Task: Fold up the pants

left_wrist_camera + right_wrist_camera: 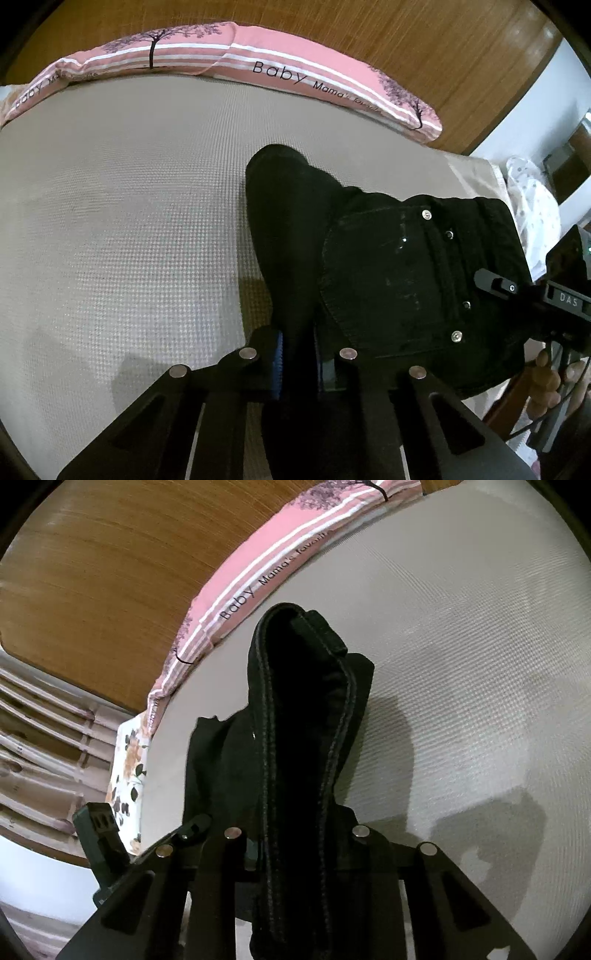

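Black denim pants (369,266) hang lifted above a beige mesh mat (129,221). In the left wrist view my left gripper (297,365) is shut on a fold of the pants; the back pocket with rivets spreads to the right. In the right wrist view my right gripper (299,849) is shut on the pants (303,720) at the stitched waistband, which rises upright in front of the camera. The right gripper's body (546,295) and the hand holding it show at the right edge of the left view. The left gripper's body (107,838) shows at lower left of the right view.
A pink pillow (258,66) printed "Baby" lies along the far edge of the mat, against a wooden headboard (406,44). A white spotted cloth (535,199) lies at the right mat edge. A floral cloth (127,775) and wooden slats (44,738) lie beside the bed.
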`<act>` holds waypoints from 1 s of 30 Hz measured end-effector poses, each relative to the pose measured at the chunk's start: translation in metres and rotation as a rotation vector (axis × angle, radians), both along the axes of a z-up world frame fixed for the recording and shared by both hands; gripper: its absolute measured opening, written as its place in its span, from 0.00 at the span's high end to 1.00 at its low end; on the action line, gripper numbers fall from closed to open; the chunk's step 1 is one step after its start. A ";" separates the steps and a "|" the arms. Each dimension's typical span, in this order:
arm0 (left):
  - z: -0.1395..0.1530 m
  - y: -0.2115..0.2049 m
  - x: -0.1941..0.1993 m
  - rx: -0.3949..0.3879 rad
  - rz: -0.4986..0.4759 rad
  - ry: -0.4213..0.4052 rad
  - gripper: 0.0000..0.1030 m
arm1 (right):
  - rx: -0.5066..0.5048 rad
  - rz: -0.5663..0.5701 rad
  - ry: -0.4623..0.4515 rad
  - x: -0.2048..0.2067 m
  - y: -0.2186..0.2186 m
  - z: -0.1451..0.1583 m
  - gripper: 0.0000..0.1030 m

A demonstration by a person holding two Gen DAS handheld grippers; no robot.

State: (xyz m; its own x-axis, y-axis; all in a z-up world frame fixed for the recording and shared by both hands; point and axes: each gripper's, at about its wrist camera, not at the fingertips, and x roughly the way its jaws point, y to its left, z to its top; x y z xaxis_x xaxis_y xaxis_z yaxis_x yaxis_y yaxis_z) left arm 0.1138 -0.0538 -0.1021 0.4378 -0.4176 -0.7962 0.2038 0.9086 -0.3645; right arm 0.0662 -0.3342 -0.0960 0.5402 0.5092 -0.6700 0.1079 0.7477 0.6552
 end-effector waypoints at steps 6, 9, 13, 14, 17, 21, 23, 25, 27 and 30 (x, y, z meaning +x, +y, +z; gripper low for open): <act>0.013 0.018 -0.013 -0.024 -0.007 -0.022 0.89 | 0.004 0.016 -0.011 -0.006 0.027 0.008 0.79; 0.021 0.028 -0.016 -0.013 -0.006 -0.048 0.89 | 0.012 0.035 -0.008 -0.003 0.041 0.007 0.79; 0.028 0.045 -0.015 0.021 0.012 -0.078 0.89 | 0.021 0.071 -0.010 0.011 0.064 0.007 0.79; 0.028 0.050 -0.013 0.024 0.019 -0.081 0.89 | 0.023 0.079 -0.011 0.014 0.070 0.007 0.79; 0.029 0.069 -0.006 0.022 0.046 -0.081 0.89 | 0.027 0.100 -0.013 0.027 0.085 0.007 0.79; 0.035 0.087 0.008 0.035 0.074 -0.104 0.89 | 0.045 0.125 -0.017 0.046 0.106 0.007 0.79; 0.038 0.096 0.019 0.045 0.082 -0.113 0.89 | 0.052 0.135 -0.020 0.056 0.117 0.007 0.79; 0.041 0.105 0.031 0.059 0.092 -0.127 0.89 | 0.056 0.145 -0.021 0.070 0.128 0.007 0.79; 0.044 0.114 0.046 0.062 0.108 -0.137 0.89 | 0.063 0.149 -0.021 0.084 0.139 0.008 0.79; 0.048 0.128 0.066 0.068 0.126 -0.152 0.89 | 0.065 0.159 -0.027 0.108 0.150 0.011 0.79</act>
State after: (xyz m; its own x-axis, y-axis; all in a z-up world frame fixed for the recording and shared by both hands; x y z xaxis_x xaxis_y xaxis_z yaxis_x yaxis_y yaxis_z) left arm 0.1802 0.0741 -0.0537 0.6003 -0.2998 -0.7415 0.1353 0.9518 -0.2752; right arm 0.1739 -0.1838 -0.0847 0.4666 0.6312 -0.6196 -0.0262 0.7101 0.7036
